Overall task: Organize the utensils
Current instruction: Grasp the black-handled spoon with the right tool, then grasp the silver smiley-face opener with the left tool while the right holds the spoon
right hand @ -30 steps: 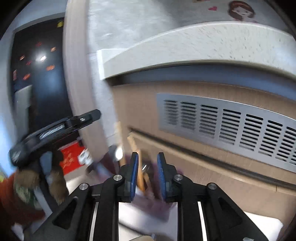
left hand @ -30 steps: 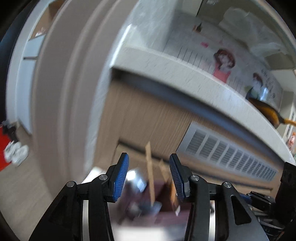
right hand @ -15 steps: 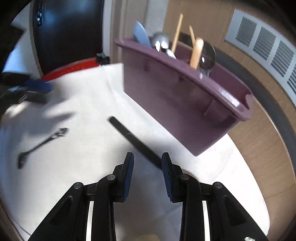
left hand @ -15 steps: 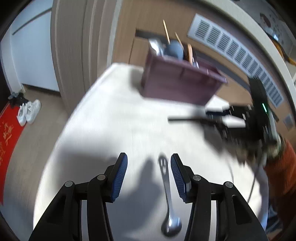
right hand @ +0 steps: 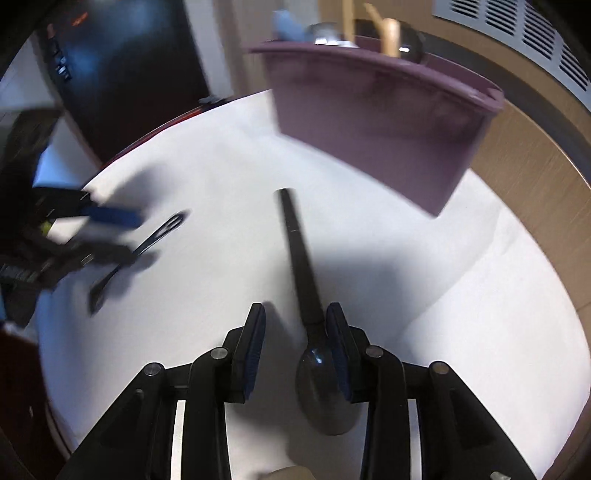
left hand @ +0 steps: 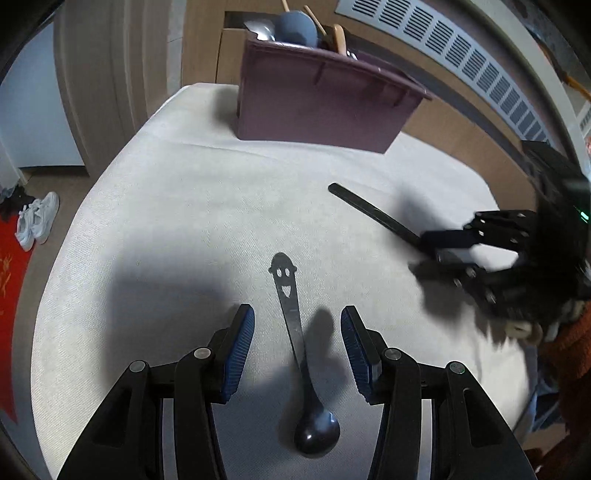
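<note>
While several utensils are already standing in the purple bin (left hand: pixel 325 107) at the far edge of the white surface (left hand: pixel 184 206), two are still lying loose. The left gripper (left hand: pixel 297 347) is hanging open astride the smiley-handled spoon (left hand: pixel 295 343). The right gripper (right hand: pixel 295 345) is opening around the black spoon (right hand: pixel 306 291), not clamping it. Both are awaiting pickup.

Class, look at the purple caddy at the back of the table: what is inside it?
Rising above the purple caddy rim are a blue-grey utensil head, a metal spoon and wooden handles. Its opaque wall hides their lower parts and anything lying deeper inside.
</note>
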Motion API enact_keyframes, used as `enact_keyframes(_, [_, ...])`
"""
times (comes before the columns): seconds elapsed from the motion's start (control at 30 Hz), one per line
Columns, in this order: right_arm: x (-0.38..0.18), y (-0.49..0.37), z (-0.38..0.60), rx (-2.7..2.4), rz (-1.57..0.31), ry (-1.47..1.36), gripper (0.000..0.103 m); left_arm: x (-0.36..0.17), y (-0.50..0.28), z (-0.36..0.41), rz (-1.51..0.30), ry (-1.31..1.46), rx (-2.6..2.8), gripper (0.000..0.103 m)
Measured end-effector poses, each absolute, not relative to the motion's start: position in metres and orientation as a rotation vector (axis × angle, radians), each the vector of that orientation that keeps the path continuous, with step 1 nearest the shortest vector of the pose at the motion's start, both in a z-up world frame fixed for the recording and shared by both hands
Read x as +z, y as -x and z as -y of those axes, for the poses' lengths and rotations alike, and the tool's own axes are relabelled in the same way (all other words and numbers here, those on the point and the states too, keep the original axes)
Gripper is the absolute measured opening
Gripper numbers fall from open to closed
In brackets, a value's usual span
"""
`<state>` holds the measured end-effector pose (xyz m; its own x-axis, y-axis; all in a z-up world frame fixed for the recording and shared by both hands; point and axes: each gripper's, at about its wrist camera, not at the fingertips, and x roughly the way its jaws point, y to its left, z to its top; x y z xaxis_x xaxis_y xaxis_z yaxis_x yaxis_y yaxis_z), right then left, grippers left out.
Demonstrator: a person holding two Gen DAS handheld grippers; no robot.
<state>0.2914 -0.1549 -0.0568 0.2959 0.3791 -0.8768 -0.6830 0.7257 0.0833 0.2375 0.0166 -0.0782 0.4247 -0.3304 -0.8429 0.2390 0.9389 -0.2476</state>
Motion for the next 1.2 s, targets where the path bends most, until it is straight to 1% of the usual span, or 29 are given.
enact_keyframes(0.1, [-0.054, -0.28, 0.149, 0.718, -1.032, 0.327, 0.032, -0.074, -0.231, -0.017, -1.076, 0.069, -0.343, 0.05])
enact_keyframes(0.3, [-0.059, -0.304, 0.139, 0.627, -1.024, 0.266, 0.031, -0.073, -0.219, -0.022, -1.103, 0.094, -0.325, 0.05])
enact_keyframes(0.37, [-0.06, -0.307, 0.138, 0.587, -1.002, 0.302, 0.027, -0.073, -0.22, -0.021, -1.112, 0.085, -0.311, 0.05])
enact_keyframes(0.43, [-0.061, -0.304, 0.134, 0.546, -0.973, 0.354, 0.011, -0.071, -0.221, -0.019, -1.117, 0.071, -0.305, 0.05])
enact_keyframes(0.53, [-0.061, -0.295, 0.141, 0.53, -0.978, 0.337, 0.011, -0.07, -0.225, -0.009, -1.114, 0.029, -0.317, 0.049])
enact_keyframes(0.6, [-0.06, -0.291, 0.151, 0.535, -0.982, 0.299, 0.011, -0.071, -0.23, 0.0, -1.126, 0.002, -0.329, 0.041])
enact_keyframes(0.67, [-0.058, -0.286, 0.161, 0.519, -0.976, 0.277, 0.011, -0.072, -0.236, 0.005, -1.148, -0.011, -0.333, 0.03])
enact_keyframes(0.7, [-0.053, -0.279, 0.169, 0.513, -0.973, 0.27, 0.011, -0.073, -0.24, 0.007, -1.165, -0.016, -0.323, 0.027])
enact_keyframes(0.77, [-0.05, -0.274, 0.176, 0.501, -0.965, 0.261, 0.011, -0.075, -0.247, 0.009, -1.185, -0.038, -0.3, 0.017])
enact_keyframes(0.8, [-0.049, -0.271, 0.178, 0.493, -0.958, 0.26, 0.011, -0.076, -0.25, 0.01, -1.195, -0.054, -0.288, 0.015])
enact_keyframes(0.93, [-0.042, -0.26, 0.181, 0.483, -0.917, 0.265, 0.011, -0.078, -0.26, 0.015, -1.267, -0.112, -0.307, 0.014])
enact_keyframes(1.1, [-0.036, -0.253, 0.177, 0.471, -0.875, 0.281, 0.011, -0.081, -0.283, 0.032, -1.424, -0.204, -0.298, 0.014])
enact_keyframes(1.2, [-0.034, -0.252, 0.173, 0.454, -0.852, 0.276, 0.011, -0.082, -0.287, 0.044, -1.453, -0.275, -0.262, 0.013])
